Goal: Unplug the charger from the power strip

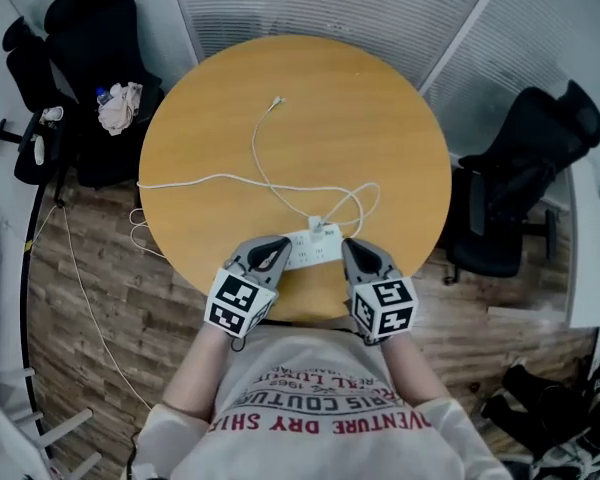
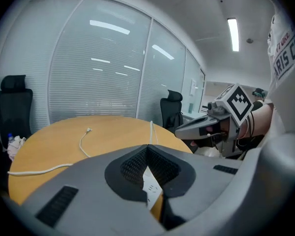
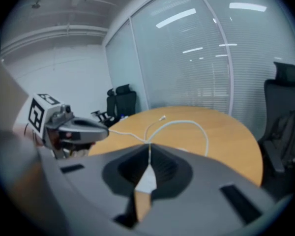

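A white power strip point(image 1: 313, 249) lies near the front edge of the round wooden table point(image 1: 380, 128). A small white charger point(image 1: 316, 225) is plugged into its top, and the charger's thin white cable point(image 1: 260, 158) runs to a loose end at the far side. My left gripper point(image 1: 280, 245) is shut and empty, with its tip at the strip's left end. My right gripper point(image 1: 348, 245) is shut and empty at the strip's right end. In the left gripper view, part of the strip point(image 2: 150, 186) shows below the closed left gripper point(image 2: 147, 146). The right gripper view shows its closed right gripper point(image 3: 149, 147) above the strip point(image 3: 147, 182).
The strip's thicker white cord point(image 1: 180, 181) runs left and drops off the table edge to the wooden floor. Black office chairs point(image 1: 80, 58) stand at the left, one with a cloth point(image 1: 118, 106) on it. Another chair point(image 1: 525, 178) stands at the right. Glass walls with blinds are behind.
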`<state>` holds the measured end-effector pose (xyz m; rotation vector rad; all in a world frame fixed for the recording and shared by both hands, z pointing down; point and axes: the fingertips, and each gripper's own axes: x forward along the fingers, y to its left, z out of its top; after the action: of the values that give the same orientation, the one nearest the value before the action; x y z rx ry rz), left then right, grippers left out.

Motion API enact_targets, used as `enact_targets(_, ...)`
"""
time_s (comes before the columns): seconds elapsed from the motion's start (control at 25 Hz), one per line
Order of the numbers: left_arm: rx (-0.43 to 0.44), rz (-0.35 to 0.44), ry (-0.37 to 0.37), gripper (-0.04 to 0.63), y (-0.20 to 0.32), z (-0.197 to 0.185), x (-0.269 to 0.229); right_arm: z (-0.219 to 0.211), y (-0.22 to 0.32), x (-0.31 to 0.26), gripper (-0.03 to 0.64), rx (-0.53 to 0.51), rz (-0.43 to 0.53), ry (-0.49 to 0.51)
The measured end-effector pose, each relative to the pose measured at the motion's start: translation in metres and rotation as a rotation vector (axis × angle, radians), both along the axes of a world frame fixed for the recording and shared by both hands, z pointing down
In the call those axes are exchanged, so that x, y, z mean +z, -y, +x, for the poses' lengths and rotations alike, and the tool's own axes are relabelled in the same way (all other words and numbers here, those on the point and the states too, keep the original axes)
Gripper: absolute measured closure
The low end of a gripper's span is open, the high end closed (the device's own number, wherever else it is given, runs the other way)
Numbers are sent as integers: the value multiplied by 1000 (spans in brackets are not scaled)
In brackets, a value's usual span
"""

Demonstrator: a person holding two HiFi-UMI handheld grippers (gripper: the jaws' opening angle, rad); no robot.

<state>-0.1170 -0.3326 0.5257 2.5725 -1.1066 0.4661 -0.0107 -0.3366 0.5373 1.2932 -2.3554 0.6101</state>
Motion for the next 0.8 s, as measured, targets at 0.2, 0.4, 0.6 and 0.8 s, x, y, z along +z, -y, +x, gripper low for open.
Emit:
enact_targets(0.2,117,-80,56,563,11,7,54,0,0,32,588,60,-72,-31)
enact_targets(0.4,224,-162,115,563,12,22,103,2,4,56,588,85,-123,-62)
enact_targets(0.6,288,-218,163,563,8,32,136,-3,6,72,586,90,-166,-82)
enact_targets(0.8,308,-211,248,563,9,34,154,-16,4,86,586,44,-202,-125)
